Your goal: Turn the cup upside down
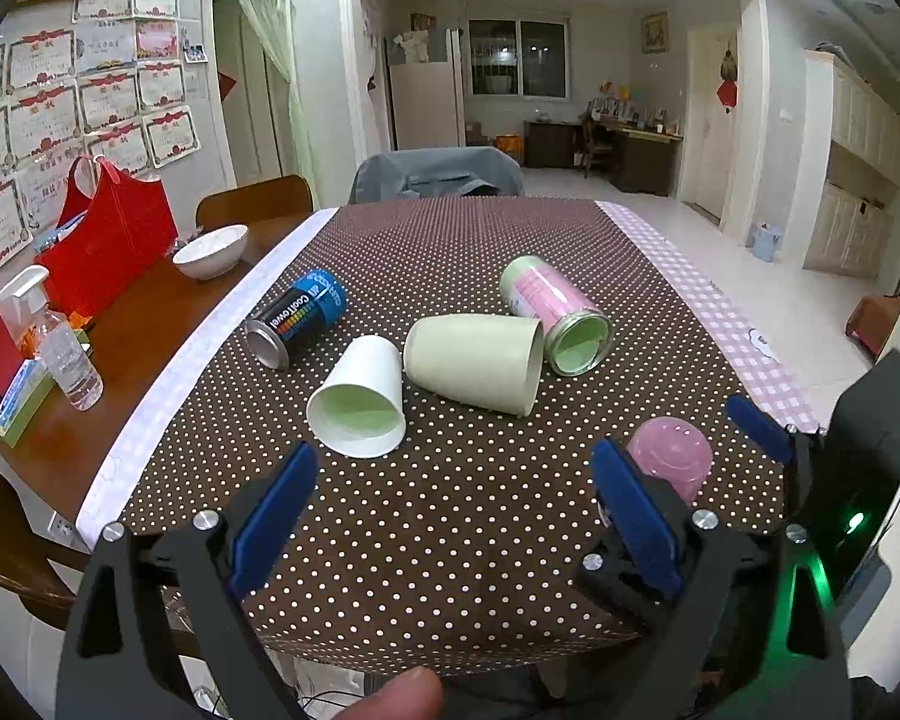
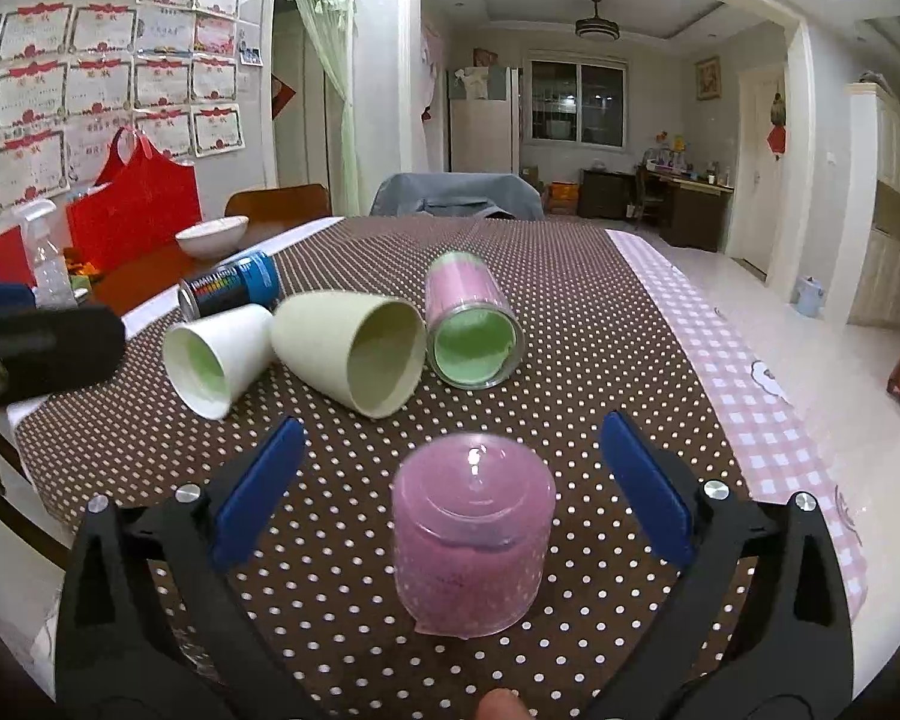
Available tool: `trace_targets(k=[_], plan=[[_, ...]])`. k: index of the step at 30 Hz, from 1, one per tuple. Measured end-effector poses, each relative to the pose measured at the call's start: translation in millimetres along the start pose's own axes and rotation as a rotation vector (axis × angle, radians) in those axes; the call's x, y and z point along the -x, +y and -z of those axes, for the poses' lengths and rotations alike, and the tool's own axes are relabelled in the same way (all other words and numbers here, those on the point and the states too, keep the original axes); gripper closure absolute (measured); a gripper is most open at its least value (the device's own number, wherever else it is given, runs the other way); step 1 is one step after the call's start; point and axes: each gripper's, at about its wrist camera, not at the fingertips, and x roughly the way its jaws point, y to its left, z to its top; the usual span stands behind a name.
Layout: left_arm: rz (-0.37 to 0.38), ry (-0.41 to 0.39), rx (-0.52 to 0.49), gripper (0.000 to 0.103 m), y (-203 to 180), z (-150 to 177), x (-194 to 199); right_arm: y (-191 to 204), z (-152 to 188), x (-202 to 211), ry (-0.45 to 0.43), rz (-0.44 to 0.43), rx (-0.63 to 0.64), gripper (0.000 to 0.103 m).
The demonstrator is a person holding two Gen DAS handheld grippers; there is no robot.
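Polka-dotted surface (image 2: 570, 312) is seen beneath both hand-held grippers, left (image 1: 450, 516) and right (image 2: 450, 480), each held level with jaws spread; the pink cup (image 2: 473, 537), apparently upside down, is framed ungripped between the right one's fingers.

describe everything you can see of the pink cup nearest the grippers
The pink cup looks like translucent plastic, with raised rings on its base. It stands upside down, mouth down on the dotted tablecloth, base up. It sits between the open fingers of the right gripper, which do not touch it. Nothing else touches it.
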Motion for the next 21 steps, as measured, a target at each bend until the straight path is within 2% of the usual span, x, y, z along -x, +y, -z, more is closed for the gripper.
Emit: trace_targets(k=[14,21], plan=[[-0.006,-0.08,0.002,0.011,-1,-4,37,-4,-38,33,-0.019,-0.034,-0.019,0.006],[-0.015,-0.132,0.042,0.011,8,-6,57,-6,-56,51,-0.014,-0.047,-0.011,0.006]])
